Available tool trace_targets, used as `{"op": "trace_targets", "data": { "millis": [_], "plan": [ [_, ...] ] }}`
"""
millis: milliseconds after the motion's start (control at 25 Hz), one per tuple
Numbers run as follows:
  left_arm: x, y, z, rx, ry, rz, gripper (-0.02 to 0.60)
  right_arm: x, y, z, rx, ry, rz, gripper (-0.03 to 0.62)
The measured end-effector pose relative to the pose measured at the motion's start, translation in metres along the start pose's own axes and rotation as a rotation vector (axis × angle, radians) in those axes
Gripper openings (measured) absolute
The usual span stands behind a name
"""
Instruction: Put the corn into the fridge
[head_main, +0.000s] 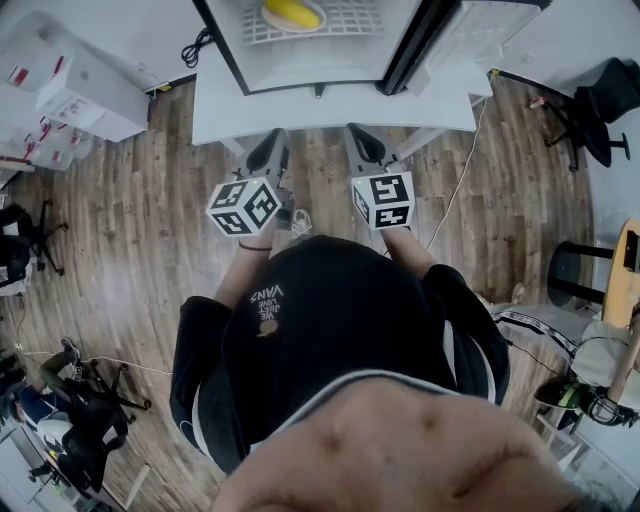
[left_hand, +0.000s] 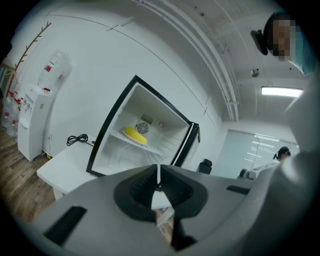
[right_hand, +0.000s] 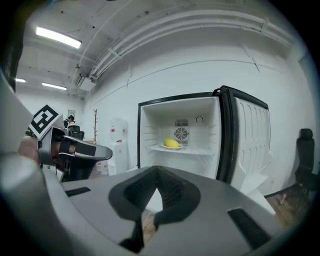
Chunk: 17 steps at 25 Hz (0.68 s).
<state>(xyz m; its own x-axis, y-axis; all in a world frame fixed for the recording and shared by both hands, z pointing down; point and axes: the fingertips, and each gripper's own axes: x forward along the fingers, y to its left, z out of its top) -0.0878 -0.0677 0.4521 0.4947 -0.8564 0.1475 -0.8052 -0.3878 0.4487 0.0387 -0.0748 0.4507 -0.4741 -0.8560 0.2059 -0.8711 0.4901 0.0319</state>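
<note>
The left claw is shut tight. Its two jaws press together and nothing is between them. The right claw is shut tight too and holds nothing.

The fridge stands open on a low white surface. In the right gripper view its door is swung out to the right of the frame. The corn is yellow. It lies on a white plate on the shelf inside the fridge, near the middle of that frame.

The person holds both claws side by side in front of the body. They point at the open fridge and are almost flat. Neither claw touches the fridge. The floor is brown wood.
</note>
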Motion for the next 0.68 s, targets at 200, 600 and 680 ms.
{"op": "trace_targets", "data": {
  "millis": [200,600,680],
  "plan": [
    [0.0017,-0.0003,-0.0008,-0.001,0.002,-0.001,0.031,0.0009,-0.0004,-0.0012,-0.006,0.003,-0.002,0.012],
    [0.0033,0.001,-0.0018,-0.006,0.006,-0.003,0.031,0.0032,-0.0007,-0.0033,0.0,0.008,-0.007,0.012],
    [0.0035,0.0015,-0.0016,-0.007,0.004,-0.003,0.031,0.0038,-0.0006,-0.0039,0.002,0.009,-0.007,0.012]
  ]
}}
